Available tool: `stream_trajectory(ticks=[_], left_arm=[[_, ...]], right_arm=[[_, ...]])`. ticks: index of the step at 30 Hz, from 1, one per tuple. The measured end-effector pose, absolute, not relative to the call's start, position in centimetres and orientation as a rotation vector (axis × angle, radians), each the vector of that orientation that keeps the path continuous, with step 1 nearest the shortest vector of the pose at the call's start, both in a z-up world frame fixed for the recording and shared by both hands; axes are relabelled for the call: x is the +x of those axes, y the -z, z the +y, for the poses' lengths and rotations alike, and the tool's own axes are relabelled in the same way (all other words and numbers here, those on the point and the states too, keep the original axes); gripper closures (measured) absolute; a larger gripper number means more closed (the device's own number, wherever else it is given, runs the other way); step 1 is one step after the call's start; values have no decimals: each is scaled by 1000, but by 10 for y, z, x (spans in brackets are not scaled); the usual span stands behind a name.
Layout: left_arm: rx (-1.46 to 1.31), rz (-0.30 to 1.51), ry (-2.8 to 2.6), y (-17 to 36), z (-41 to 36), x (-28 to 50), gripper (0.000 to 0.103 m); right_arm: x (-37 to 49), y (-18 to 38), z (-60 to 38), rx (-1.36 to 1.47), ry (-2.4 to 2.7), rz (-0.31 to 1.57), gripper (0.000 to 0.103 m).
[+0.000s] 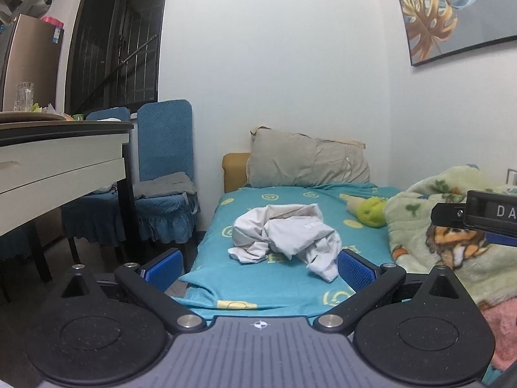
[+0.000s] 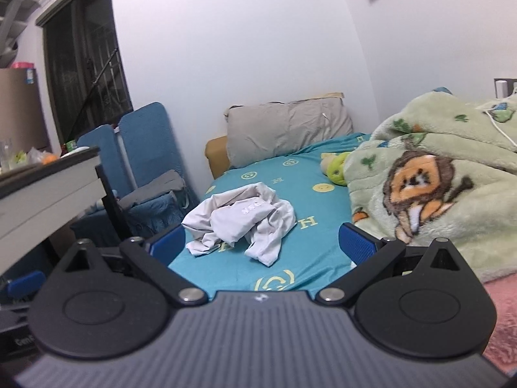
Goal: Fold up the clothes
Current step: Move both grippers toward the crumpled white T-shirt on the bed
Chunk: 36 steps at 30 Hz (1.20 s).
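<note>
I've got both grippers wide apart, nothing held: left gripper (image 1: 258, 268) and right gripper (image 2: 261, 242) hang over the near end of the bed (image 1: 290, 284). White garment (image 1: 284, 236) lies crumpled mid-sheet, w/ grey pillow (image 1: 307, 161) behind it and green animal-print blanket (image 2: 436, 177) bunched to its right.
</note>
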<state>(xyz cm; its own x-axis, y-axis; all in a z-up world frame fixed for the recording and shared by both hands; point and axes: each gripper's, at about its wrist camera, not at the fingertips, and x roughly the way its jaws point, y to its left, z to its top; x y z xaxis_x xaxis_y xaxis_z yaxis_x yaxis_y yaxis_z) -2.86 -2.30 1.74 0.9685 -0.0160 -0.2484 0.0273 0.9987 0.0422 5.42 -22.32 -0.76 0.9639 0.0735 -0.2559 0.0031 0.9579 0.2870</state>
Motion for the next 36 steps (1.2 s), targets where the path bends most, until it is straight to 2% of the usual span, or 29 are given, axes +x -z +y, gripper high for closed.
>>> stream_trajectory(ticks=[12, 20, 29, 33, 36], left_arm=[[-62, 222, 55, -72, -27, -59, 0], [-75, 319, 78, -46, -14, -43, 0], [-60, 521, 116, -7, -16, 55, 5], [-38, 597, 159, 16, -32, 121, 5], [-33, 635, 212, 40, -42, 175, 6]], right_arm=[[23, -60, -230, 332, -34, 245, 0], [45, -46, -235, 395, -26, 290, 0], [129, -51, -256, 466, 75, 345, 1], [155, -26, -268, 449, 97, 354, 1], [167, 9, -275, 438, 122, 430, 1]])
